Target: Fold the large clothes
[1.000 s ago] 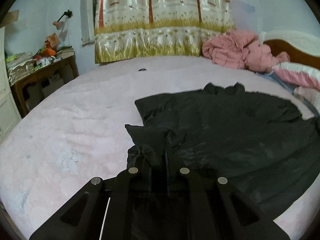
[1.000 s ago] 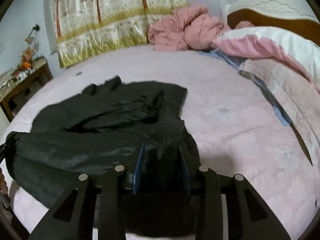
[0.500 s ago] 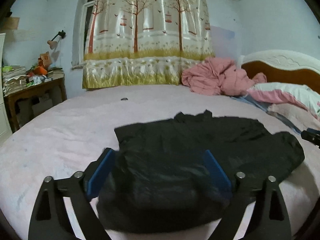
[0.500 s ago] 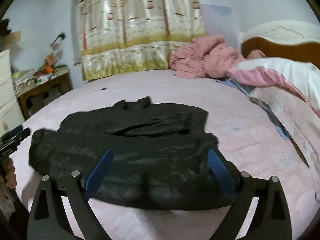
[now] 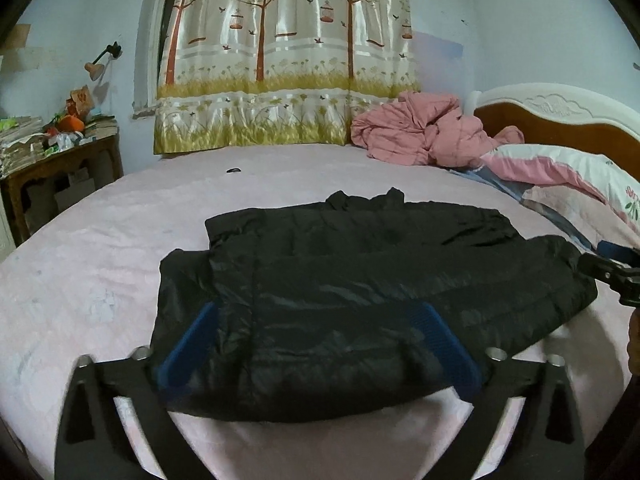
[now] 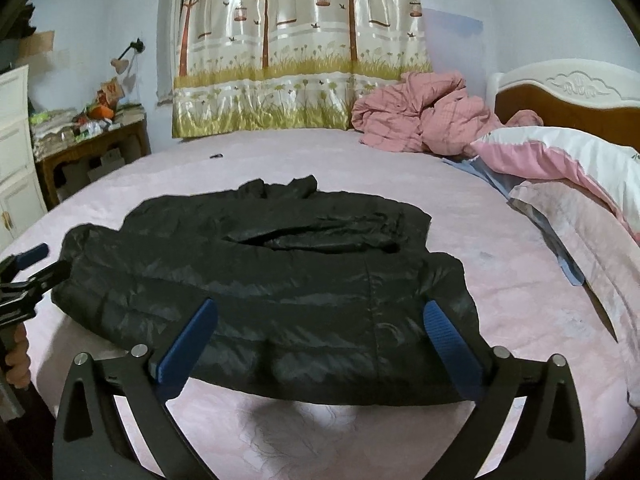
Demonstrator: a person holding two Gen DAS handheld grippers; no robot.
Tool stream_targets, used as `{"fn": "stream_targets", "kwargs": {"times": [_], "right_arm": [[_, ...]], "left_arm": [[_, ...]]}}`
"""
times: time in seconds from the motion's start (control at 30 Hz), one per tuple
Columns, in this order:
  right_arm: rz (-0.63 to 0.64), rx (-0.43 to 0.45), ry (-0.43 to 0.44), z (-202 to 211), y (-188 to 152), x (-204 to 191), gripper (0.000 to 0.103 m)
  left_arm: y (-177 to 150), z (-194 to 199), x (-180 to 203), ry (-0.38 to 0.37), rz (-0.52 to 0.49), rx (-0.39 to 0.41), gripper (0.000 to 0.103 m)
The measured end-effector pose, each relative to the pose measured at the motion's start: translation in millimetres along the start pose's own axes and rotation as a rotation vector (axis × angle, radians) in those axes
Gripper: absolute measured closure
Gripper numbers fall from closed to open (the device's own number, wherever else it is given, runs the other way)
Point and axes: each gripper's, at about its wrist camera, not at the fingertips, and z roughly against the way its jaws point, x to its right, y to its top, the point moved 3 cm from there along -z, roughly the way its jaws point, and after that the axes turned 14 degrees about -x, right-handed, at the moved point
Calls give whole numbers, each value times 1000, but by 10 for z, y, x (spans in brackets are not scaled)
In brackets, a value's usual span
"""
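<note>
A black puffer jacket [image 5: 360,280] lies on the pink bed [image 5: 120,280], its lower half folded up over the body and its collar at the far side. It also shows in the right wrist view [image 6: 280,280]. My left gripper [image 5: 320,344] is open and empty, held just above the jacket's near left edge. My right gripper [image 6: 320,340] is open and empty above the jacket's near right edge. Each gripper shows at the edge of the other's view, the right one [image 5: 616,272] and the left one [image 6: 28,276].
A pink quilt [image 5: 424,136] is heaped at the far side of the bed. Pillows [image 5: 568,176] and a wooden headboard [image 5: 560,128] lie to the right. A cluttered wooden side table [image 5: 52,160] stands at left. A tree-print curtain [image 5: 288,60] hangs behind.
Both grippers let go of the jacket's hem, opened wide and drew back and up. The hem they carried now lies folded over the jacket's body.
</note>
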Motion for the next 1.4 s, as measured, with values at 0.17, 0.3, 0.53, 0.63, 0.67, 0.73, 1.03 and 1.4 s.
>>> {"fn": "stream_targets", "kwargs": {"times": [0.17, 0.3, 0.53, 0.63, 0.67, 0.73, 1.03, 1.4], "right_arm": [[-1, -20, -25, -40, -27, -16, 1], [-79, -61, 34, -87, -108, 28, 1], [-236, -197, 231, -263, -345, 80, 1], [-333, -268, 291, -425, -490, 130, 4], [-352, -291, 307, -492, -513, 139, 6], [-377, -303, 318, -580, -534, 151, 7], [-320, -260, 238, -739, -388, 56, 27], [-62, -62, 126, -41, -359, -332, 95]], "left_arm": [[-44, -22, 77, 2, -17, -22, 0], [-131, -86, 24, -118, 74, -105, 0], [-386, -260, -193, -217, 316, -241, 0], [-532, -391, -200, -267, 383, -312, 0], [-561, -430, -195, -276, 395, -329, 0], [-553, -449, -158, -262, 376, -316, 0], [-382, -685, -209, -394, 381, -281, 34], [-208, -27, 11, -397, 166, -147, 93]]}}
